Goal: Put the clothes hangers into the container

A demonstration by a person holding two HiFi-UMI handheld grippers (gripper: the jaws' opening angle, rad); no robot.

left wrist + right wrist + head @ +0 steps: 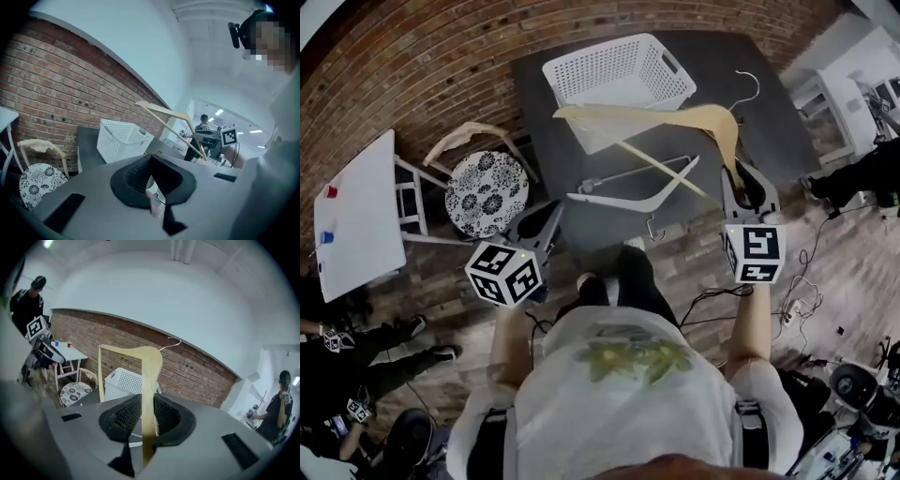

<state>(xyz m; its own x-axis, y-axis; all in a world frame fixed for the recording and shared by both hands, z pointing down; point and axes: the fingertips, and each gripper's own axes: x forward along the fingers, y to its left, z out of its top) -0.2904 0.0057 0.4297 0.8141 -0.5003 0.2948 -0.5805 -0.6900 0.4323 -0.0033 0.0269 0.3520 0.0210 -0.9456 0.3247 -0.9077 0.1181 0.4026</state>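
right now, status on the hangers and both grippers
Right hand-held gripper shut on wooden hanger, held up near white basket. Left hand-held gripper shut, empty. White hanger lying on dark table. Nothing seen in the way.

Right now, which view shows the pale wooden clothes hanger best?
Head view: the whole pale wooden clothes hanger shows, hook included. Right gripper view shows it edge-on, clamped in the right tool. Left gripper view shows it small and distant.

– Head view?
– From above, steeply down on the table [546,155] and basket [614,67].
– Gripper views?
– Low, close behind their jaws, facing the brick wall [56,79]; all three share the basket.
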